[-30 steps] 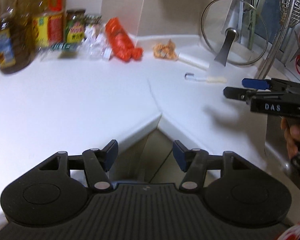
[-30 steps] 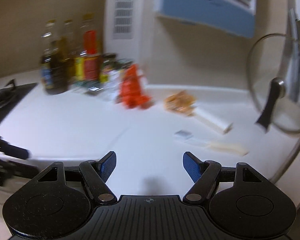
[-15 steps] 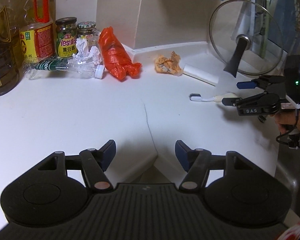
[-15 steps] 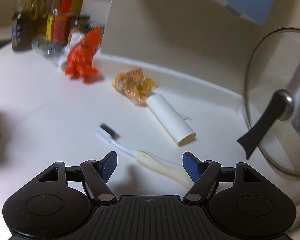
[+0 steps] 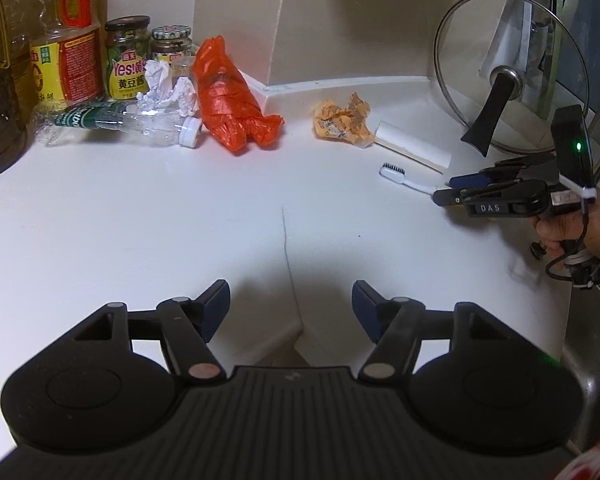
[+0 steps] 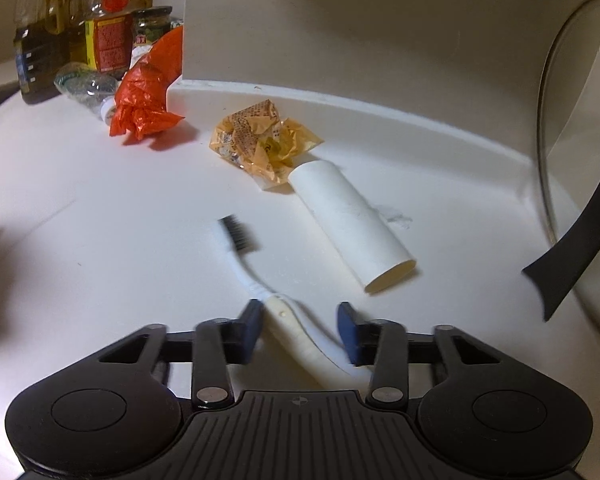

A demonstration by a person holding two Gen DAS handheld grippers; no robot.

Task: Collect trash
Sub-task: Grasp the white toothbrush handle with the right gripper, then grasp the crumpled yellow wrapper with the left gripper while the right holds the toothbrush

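Now, at the upper left of the left wrist view, a crushed plastic bottle (image 5: 120, 124) and an orange bag (image 5: 230, 96) are seen on the white counter (image 5: 140, 220). Low in the frame, the left gripper (image 5: 291, 308) is held open with nothing between its jaws. At mid right, the right gripper (image 6: 300, 322) is being closed around the toothbrush (image 6: 256, 276) handle, the pads not yet pressed on it.

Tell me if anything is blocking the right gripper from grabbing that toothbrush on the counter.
Nothing visible is. The toothbrush handle already lies between the right gripper jaws, which are closing on it. The cardboard tube lies beside it to the right, apart, and the yellow wrapper sits farther back.
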